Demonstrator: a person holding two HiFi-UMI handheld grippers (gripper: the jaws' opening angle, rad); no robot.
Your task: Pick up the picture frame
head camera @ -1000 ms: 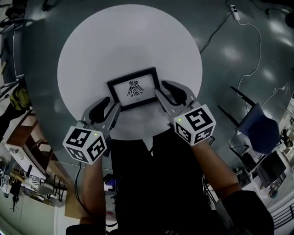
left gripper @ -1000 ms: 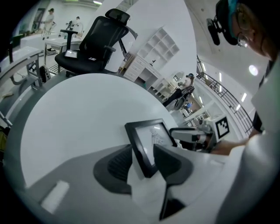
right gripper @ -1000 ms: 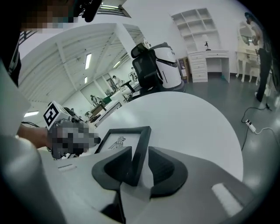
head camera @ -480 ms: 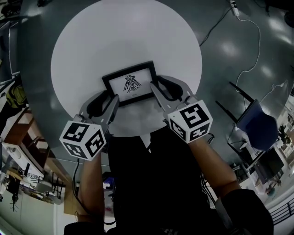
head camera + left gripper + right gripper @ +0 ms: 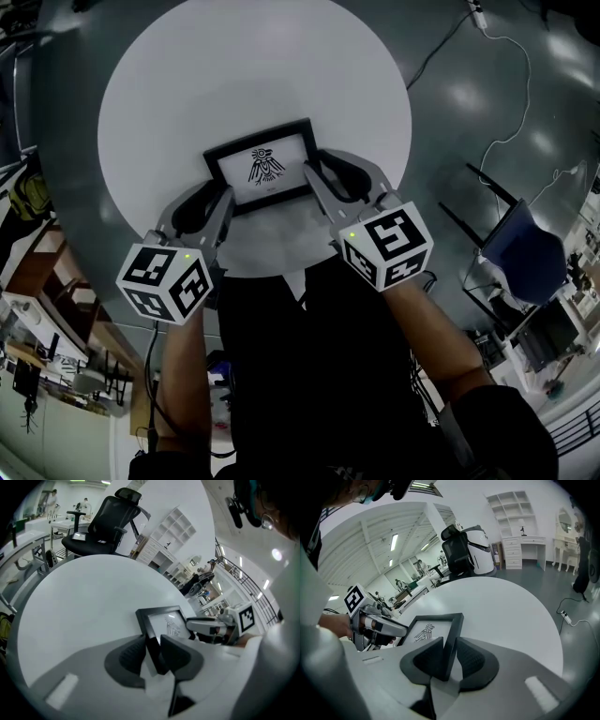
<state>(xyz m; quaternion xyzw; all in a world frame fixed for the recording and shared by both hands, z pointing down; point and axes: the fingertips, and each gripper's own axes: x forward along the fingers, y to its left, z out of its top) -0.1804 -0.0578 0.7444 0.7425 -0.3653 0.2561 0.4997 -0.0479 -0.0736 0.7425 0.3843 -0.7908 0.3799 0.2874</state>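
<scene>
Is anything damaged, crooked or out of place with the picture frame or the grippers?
Nothing stands out. The picture frame looks whole; the left gripper clamps its left edge and the right gripper its right edge. It is only slightly turned in the head view.

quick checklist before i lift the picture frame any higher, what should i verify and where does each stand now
1. Left tongs shut on the picture frame: ok, its left side sits between both pads.
2. Right tongs shut on the frame: ok, the right side is pinched between both pads.
3. Grip depth: ok, in both gripper views the frame's edge reaches well in between the pads, not just at the tips.
4. Picture side up toward the head camera: ok, the bird print is readable.
5. Frame clear of the white table: cannot tell, no view shows a gap under it.
</scene>
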